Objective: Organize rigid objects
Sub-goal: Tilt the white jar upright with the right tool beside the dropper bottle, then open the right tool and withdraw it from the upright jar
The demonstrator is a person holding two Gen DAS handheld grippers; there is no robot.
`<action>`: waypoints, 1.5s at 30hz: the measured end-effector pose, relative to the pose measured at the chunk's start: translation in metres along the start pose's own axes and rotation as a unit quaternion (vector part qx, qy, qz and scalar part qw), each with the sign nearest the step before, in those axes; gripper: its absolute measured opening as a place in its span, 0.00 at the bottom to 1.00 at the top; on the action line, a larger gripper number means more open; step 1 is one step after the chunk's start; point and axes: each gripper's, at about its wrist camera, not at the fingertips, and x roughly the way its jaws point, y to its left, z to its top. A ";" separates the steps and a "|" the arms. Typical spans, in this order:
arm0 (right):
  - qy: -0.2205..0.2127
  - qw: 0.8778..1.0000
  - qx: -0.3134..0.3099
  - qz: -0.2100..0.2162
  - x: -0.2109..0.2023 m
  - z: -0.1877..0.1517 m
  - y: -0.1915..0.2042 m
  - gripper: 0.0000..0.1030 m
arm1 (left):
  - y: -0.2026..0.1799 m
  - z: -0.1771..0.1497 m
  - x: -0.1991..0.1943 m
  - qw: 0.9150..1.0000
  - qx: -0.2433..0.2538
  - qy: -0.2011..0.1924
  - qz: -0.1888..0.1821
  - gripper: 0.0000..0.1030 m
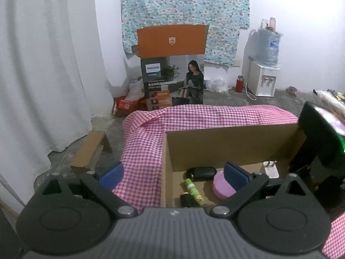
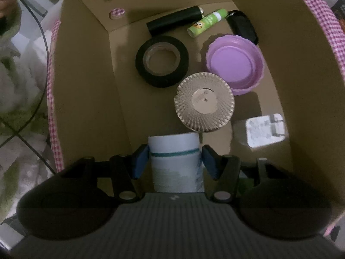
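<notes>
The right wrist view looks straight down into a cardboard box. On the box floor lie a black tape roll, a purple lid, a gold fluted lid, a white charger, a black tube, a green glue stick and a black case. My right gripper is open around a white cylinder with a teal band, with a gap at the right pad. My left gripper is wide open and holds nothing, over the box's left wall.
A pink checked cloth covers the table under the box. Behind it are a tall printed carton, a water dispenser, a red flask and a white curtain. A wooden piece lies on the floor at left.
</notes>
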 end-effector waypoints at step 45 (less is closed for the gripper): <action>-0.388 0.851 0.326 -0.139 -0.061 -0.120 0.055 0.80 | -0.038 -0.063 -0.055 0.991 0.081 0.011 -0.103 0.97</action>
